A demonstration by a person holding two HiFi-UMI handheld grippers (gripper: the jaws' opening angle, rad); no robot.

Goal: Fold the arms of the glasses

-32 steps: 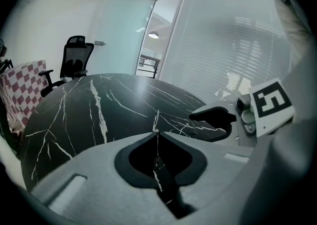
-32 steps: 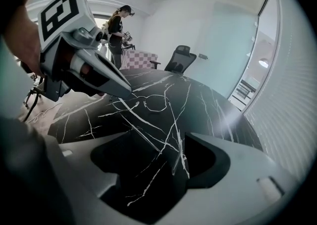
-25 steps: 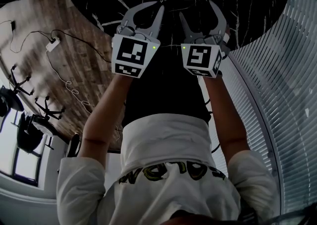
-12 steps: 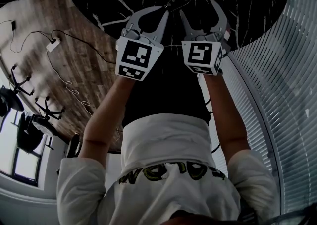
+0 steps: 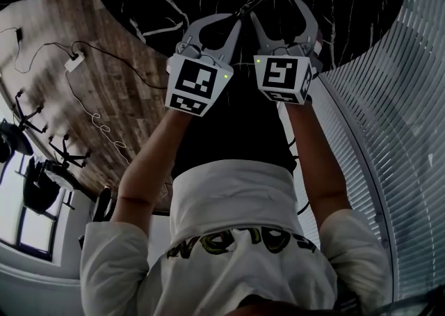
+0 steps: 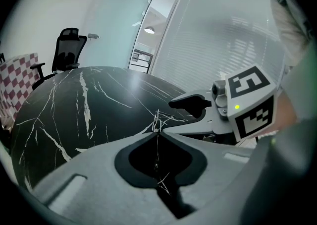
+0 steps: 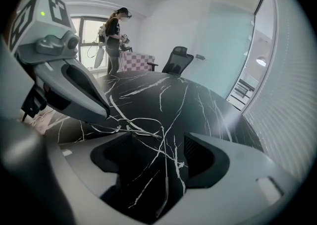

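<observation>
L tongs (image 6: 157, 131) pressed together, tips at front of wire glasses (image 7: 143, 126); nip or mere pin unclear | R tongs (image 7: 151, 142) spread, straddling temple arm (image 7: 165, 169), which stuck out unfolded behind that front | glasses flat on black marble table (image 7: 198, 100) | prob. light, bendy, slippery: steady front, push arm nr hinge, gently

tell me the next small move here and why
Probably close the right gripper on the arm of the glasses. That thin arm lies between its open jaws, while the left gripper looks shut on the glasses, steadying them.
</observation>
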